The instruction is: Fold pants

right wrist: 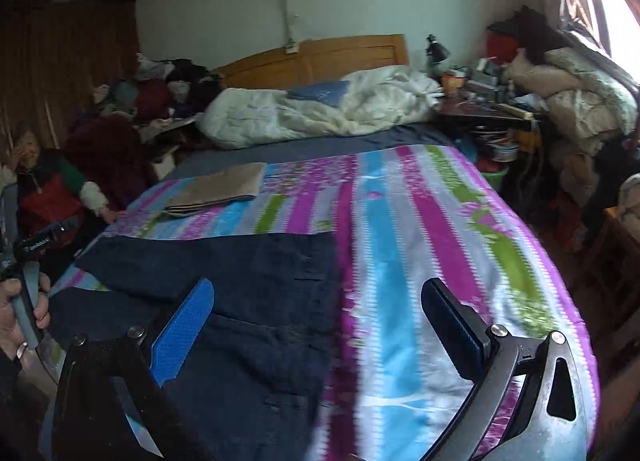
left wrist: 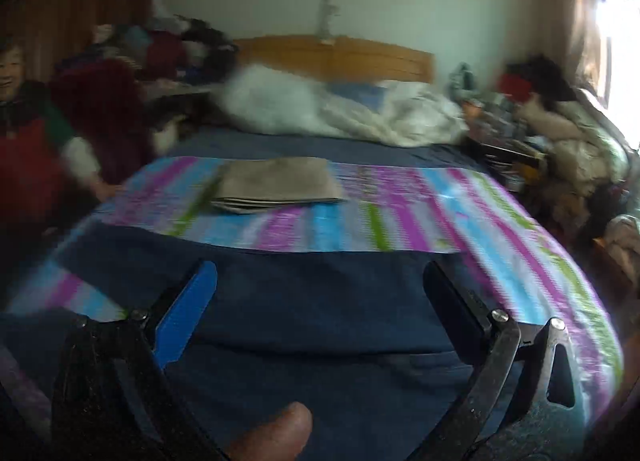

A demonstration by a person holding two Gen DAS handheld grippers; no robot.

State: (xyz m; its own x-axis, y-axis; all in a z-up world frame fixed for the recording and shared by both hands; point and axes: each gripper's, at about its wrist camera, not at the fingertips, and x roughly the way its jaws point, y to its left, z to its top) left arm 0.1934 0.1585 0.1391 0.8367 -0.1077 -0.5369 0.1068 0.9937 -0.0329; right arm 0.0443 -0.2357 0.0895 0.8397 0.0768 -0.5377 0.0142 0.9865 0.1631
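Left wrist view. Left gripper: jaws spread wide, nothing between them, hanging over the dark navy pants. Pants lie flat across the near part of the bed, on a striped sheet of purple, blue and green. Folded beige garment: on the sheet, beyond the pants and apart from them. White duvet: bunched at the wooden headboard. Seated person: at the bed's left edge, one hand on the sheet. View blurred.

Right wrist view. Right gripper: jaws apart, empty; blue pad above the pants, black pad above bare striped sheet. Pants' right edge runs between the two fingers. Folded beige garment: further up the bed, left of centre. Hand gripping the other tool's handle: at the left margin.
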